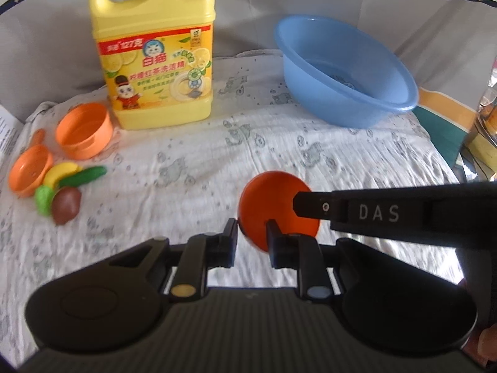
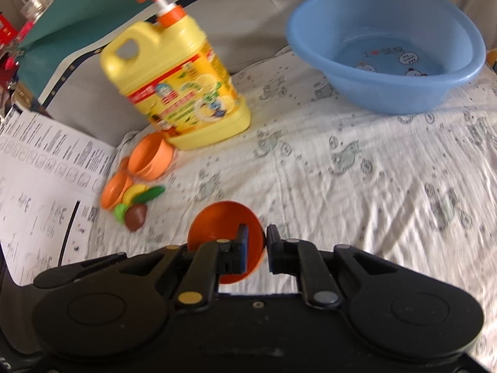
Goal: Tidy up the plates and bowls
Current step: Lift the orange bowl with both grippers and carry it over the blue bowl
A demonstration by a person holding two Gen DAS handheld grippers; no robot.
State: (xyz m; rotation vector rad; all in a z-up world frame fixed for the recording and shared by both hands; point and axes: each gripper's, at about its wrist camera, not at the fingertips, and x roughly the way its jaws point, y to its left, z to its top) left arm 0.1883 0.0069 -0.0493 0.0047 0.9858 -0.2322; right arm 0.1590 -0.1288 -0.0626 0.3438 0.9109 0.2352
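Note:
A small dark orange plate (image 1: 273, 202) is held tilted above the white cloth. My left gripper (image 1: 252, 231) has its jaws on either side of the plate's left rim. My right gripper (image 2: 257, 242) is shut on the plate's (image 2: 222, 219) right rim; its finger (image 1: 313, 206) reaches in from the right in the left wrist view. A light orange bowl (image 1: 85, 135) lies on its side by the detergent bottle. A light orange pan (image 1: 29, 171) lies at the far left. A blue basin (image 1: 344, 68) stands at the back right.
A yellow detergent bottle (image 1: 155, 49) stands at the back. Toy food lies beside the pan: a banana (image 1: 60, 172), a cucumber (image 1: 84, 175), a green piece (image 1: 43, 200), a brown piece (image 1: 66, 204). A printed paper sheet (image 2: 40, 192) lies at the left edge.

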